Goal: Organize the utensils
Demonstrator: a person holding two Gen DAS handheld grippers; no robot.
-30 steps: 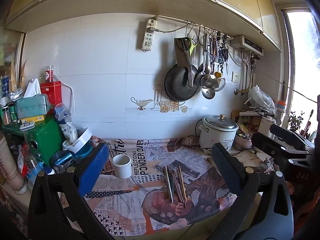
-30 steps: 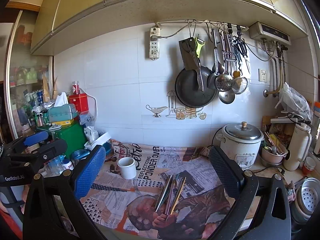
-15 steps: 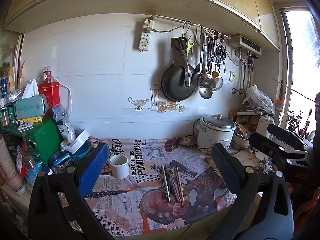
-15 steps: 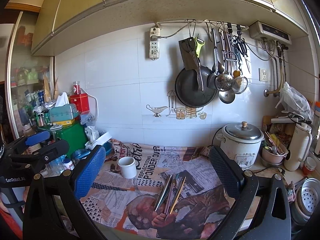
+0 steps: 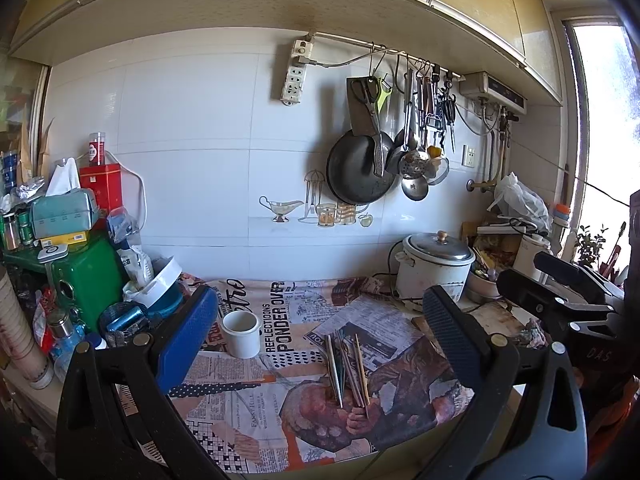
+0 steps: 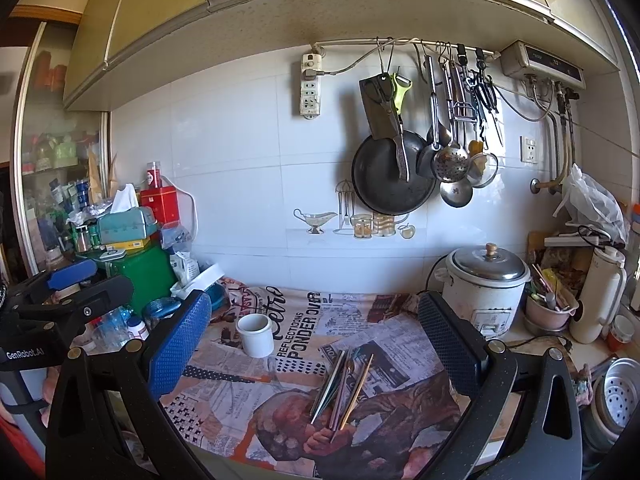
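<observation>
A: So, L gripper (image 5: pixel 320 332) — how are the fingers set?
B: Spread wide, nothing held betw. them. One blue pad (image 5: pixel 188 336) is seen at the left, one dark pad (image 5: pixel 452 340) at the right, both raised above the counter.

A: And the R gripper (image 6: pixel 316 336)?
B: Same: jaws parted wide, nothing gripped. It is also seen from the left wrist cam at the far right edge, off to the side of the cloth.

A: Where are the utensils (image 5: pixel 346 364) found?
B: A small bundle of thin sticks, chopstick-like, is laid flat on the newspaper-print cloth (image 5: pixel 280 412), framed betw. the pads in both views, w/ no finger touching it. In the right wrist view the bundle (image 6: pixel 340 384) is fanned slightly; metal-grey, dark and yellowish-wood pieces are made out.

A: Anything near it?
B: A white cup (image 5: pixel 241 334) is stood upright on the cloth, left of the bundle and apart from it. It looks empty as far as the rim shows.

A: Further out?
B: A white rice cooker (image 5: pixel 434 264) w/ metal lid is set at the back right. A black pan (image 5: pixel 360 168), ladles and scissors are hung from a wall rail above. A green box (image 5: pixel 90 276) w/ clutter on top is stacked at the left.
</observation>
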